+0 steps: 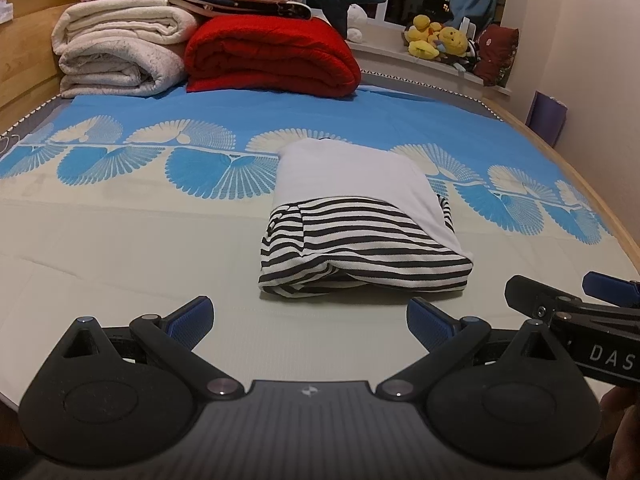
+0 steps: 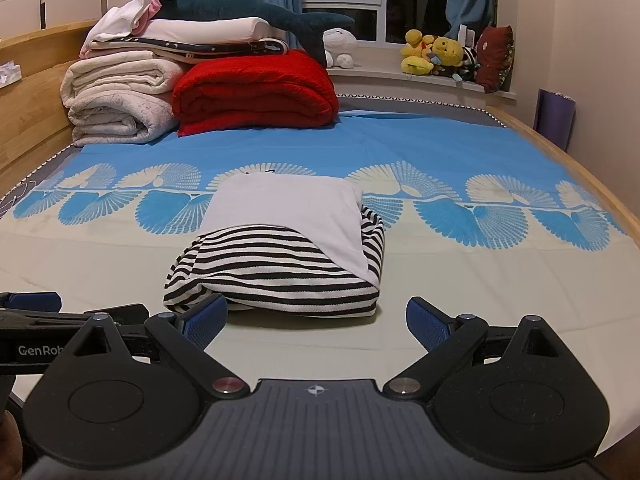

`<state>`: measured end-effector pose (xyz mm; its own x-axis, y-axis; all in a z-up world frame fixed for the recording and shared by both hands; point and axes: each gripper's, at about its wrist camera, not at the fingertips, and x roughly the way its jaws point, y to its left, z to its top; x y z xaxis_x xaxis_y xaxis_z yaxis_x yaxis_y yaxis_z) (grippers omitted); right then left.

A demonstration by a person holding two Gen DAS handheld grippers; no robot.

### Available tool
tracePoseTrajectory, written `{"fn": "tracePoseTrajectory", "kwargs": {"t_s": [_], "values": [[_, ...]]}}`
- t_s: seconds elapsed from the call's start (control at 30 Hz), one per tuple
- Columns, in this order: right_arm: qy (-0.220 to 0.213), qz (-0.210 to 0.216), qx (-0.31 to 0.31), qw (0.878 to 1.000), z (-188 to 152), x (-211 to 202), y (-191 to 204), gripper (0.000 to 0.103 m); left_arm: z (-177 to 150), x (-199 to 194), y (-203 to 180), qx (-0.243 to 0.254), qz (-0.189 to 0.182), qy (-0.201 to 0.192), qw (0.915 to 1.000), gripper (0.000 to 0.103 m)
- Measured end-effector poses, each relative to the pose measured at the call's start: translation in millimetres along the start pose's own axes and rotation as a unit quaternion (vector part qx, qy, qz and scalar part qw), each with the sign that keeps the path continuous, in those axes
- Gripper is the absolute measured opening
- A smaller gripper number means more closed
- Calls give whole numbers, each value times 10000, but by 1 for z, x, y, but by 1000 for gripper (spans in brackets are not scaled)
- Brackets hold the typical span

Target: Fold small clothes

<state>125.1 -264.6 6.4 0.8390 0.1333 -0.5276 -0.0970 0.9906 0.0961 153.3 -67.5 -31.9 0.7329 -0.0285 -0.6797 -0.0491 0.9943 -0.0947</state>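
Left wrist view: folded black-and-white striped garment with white panel [image 1: 360,232] lies on bed [image 1: 120,260]; left tool [image 1: 310,320], right tool [image 2: 316,320] wide, empty. Fold looks finished; next likely set aside.

We're in a home bedroom: a wide wooden-framed bed [image 2: 552,136] under a blue and cream fan-patterned sheet [image 2: 400,144]. At its far end sit a folded red quilt [image 2: 256,92] and rolled cream blankets [image 2: 116,96], with yellow plush toys [image 2: 436,54] on the white windowsill [image 2: 384,76] beyond.
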Motion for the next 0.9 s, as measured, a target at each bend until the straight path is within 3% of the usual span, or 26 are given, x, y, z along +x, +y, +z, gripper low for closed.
{"fn": "tracePoseTrajectory", "kwargs": {"t_s": [0.9], "values": [[-12,-22,11,10000,0,-1,5,96,1,-1,3,25,-33,-6,10000,103]]}}
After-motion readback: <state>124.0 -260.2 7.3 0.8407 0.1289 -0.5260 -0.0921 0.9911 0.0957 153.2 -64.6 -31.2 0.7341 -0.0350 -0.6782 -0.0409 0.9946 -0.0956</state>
